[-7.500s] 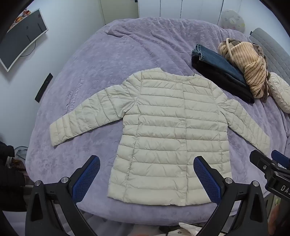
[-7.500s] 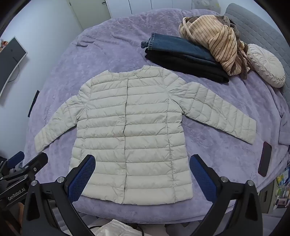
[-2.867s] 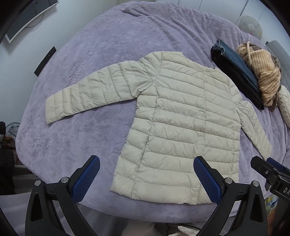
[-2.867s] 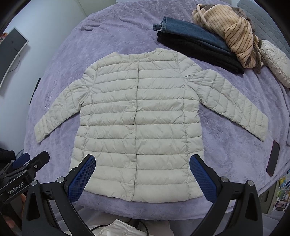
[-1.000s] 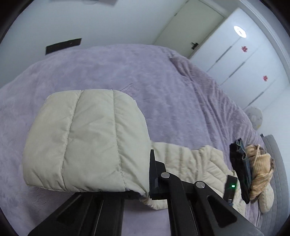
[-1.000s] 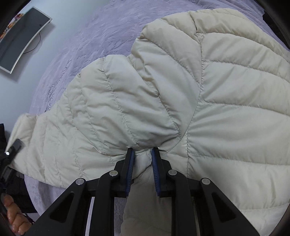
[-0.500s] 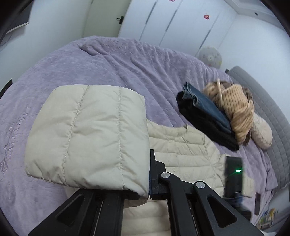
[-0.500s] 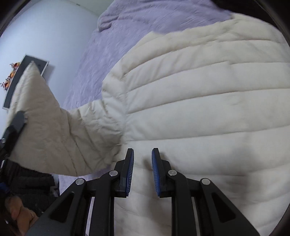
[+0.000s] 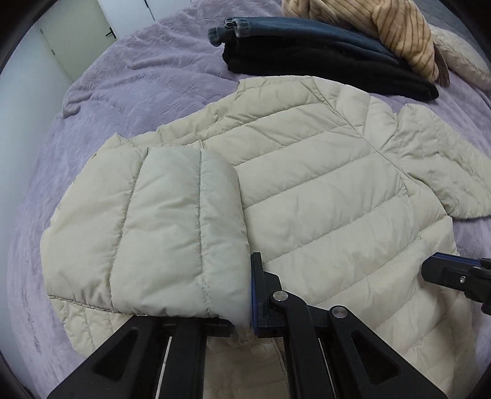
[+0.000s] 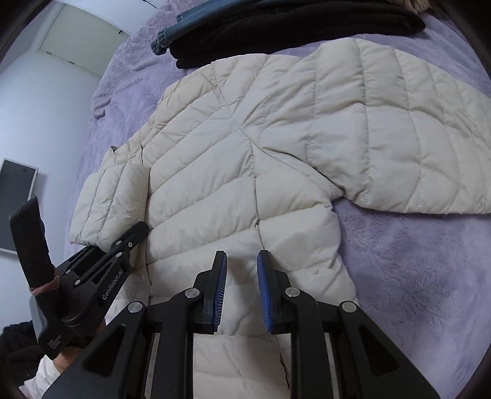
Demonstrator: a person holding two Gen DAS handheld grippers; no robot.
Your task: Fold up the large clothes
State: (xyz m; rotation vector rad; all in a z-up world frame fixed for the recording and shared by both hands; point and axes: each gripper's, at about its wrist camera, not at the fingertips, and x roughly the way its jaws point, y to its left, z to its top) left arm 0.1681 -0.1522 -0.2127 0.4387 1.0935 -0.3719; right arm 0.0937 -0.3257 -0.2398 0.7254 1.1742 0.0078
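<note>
A cream puffer jacket (image 9: 322, 190) lies flat on the purple bed (image 9: 122, 92). My left gripper (image 9: 245, 294) is shut on the cuff of one sleeve (image 9: 153, 239), which is folded inward over the jacket's chest. In the right wrist view the same left gripper (image 10: 135, 233) holds that cuff (image 10: 107, 202) at the left. My right gripper (image 10: 242, 270) hovers over the jacket's side below the armpit, its blue pads a narrow gap apart with nothing pinched. The other sleeve (image 10: 383, 122) lies stretched out to the right.
Folded jeans (image 9: 291, 30) on a black garment (image 9: 322, 64) and a striped sweater (image 9: 383, 27) lie just beyond the collar, with a pillow (image 9: 460, 52) at the far right. A dark screen (image 10: 15, 199) hangs on the left wall. Bare bedspread lies right of the jacket.
My left gripper has swung the held sleeve in from the bed's left side and lowered it over the jacket's chest. My right gripper has left the bunched shoulder fabric and shifted right.
</note>
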